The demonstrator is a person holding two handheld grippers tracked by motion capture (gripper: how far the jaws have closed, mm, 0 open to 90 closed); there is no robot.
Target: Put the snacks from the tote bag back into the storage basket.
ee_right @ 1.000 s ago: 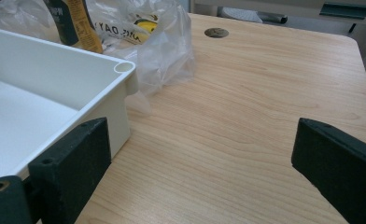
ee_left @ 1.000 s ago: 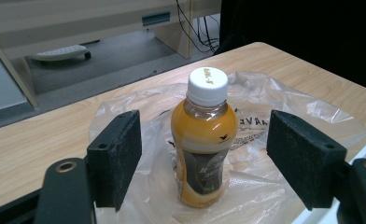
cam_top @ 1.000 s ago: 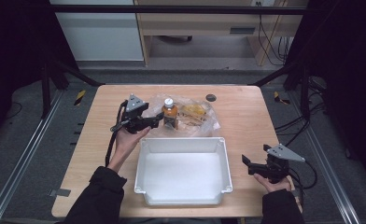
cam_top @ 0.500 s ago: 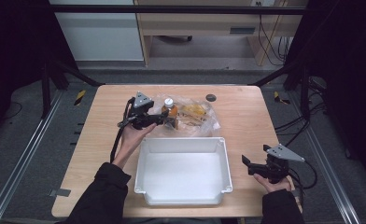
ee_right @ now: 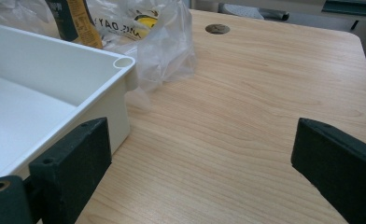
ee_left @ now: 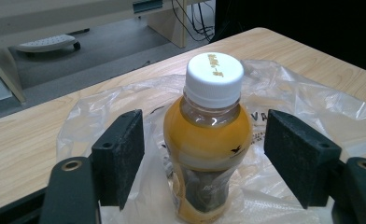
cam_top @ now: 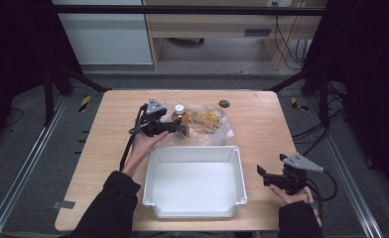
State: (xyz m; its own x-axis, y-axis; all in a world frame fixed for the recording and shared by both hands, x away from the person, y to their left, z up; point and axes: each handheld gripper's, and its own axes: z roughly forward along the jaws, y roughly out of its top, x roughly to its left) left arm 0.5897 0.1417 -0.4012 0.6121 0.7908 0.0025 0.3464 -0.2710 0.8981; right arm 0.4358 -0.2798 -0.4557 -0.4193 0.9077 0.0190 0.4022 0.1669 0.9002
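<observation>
A small bottle of orange drink with a white cap is shown upright between the spread jaws of the left gripper, a gap left on each side; it stands on a crumpled clear plastic bag. The support is a light wood-grain table over grey flooring, with a wooden desk and hanging cables behind. In the high view the bottle is seen at the bag's left end, just beyond the far wall of a white plastic bin. The cap's faint lettering is resolved in the left gripper view. The right gripper, held by a hand beside the bin, has its jaws released; between them lies bare tabletop, the bin's corner beside one jaw. A round grommet is set ahead.
</observation>
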